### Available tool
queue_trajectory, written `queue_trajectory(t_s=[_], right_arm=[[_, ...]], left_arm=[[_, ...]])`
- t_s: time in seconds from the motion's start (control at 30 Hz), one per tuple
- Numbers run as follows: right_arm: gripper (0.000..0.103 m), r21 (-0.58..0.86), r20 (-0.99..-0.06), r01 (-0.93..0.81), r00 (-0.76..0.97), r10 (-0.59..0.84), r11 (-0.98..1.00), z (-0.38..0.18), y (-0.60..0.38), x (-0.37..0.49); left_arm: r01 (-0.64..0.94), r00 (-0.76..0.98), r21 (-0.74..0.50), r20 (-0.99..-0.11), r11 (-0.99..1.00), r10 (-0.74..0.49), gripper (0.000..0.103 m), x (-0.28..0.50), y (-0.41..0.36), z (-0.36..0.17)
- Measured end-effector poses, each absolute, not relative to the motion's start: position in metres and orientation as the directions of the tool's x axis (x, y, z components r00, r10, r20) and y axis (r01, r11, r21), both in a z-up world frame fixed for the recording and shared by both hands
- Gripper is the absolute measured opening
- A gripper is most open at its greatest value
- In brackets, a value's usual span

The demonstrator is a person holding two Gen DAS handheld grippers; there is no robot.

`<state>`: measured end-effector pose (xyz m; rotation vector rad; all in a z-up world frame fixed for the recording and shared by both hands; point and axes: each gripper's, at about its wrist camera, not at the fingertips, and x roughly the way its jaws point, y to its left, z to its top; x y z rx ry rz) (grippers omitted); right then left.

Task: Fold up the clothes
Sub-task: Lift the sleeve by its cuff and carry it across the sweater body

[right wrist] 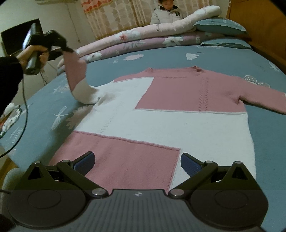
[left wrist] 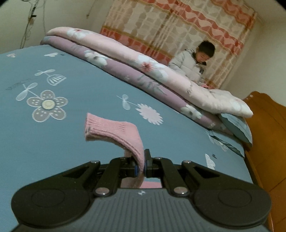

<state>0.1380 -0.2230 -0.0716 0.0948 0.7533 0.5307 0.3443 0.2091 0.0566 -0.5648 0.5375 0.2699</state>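
A pink and white block-patterned sweater [right wrist: 160,114] lies flat on the blue flowered bedsheet [right wrist: 223,58], neck toward the far side. Its left sleeve [right wrist: 76,78] is lifted off the bed, and my left gripper [right wrist: 67,49] is shut on its pink cuff. In the left wrist view the ribbed pink cuff [left wrist: 114,130] curls up from between the closed pads of the left gripper [left wrist: 141,166]. My right gripper [right wrist: 137,163] stands open just above the sweater's hem, with nothing between its fingers. The right sleeve [right wrist: 264,98] lies stretched out flat to the right.
Folded pink and purple floral quilts [right wrist: 143,39] run along the far side of the bed, with blue pillows [right wrist: 218,26] at the right. A person in a pale jacket [right wrist: 164,14] sits behind them. A wooden headboard [right wrist: 259,23] stands at the right. A cable [right wrist: 25,100] hangs at the left.
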Motion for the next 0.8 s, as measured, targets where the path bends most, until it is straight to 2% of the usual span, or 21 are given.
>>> queue_trajectory(t_s=[0.4,0.8], right_arm=[[0.103,0.317,-0.592,-0.427,0.608,0.529,0.847,-0.075,-0.245,0.132],[0.103,0.375,-0.580,-0.405,0.599,0.552,0.834,-0.086,-0.264,0.138]], left_arm=[[-0.262,0.839,-0.402,-0.544,0.877,0.002,0.004,0.378,0.126,0.078],[-0.185,0.830,-0.395,-0.553,0.900,-0.073,0.004,0.413,0.057,0.067]])
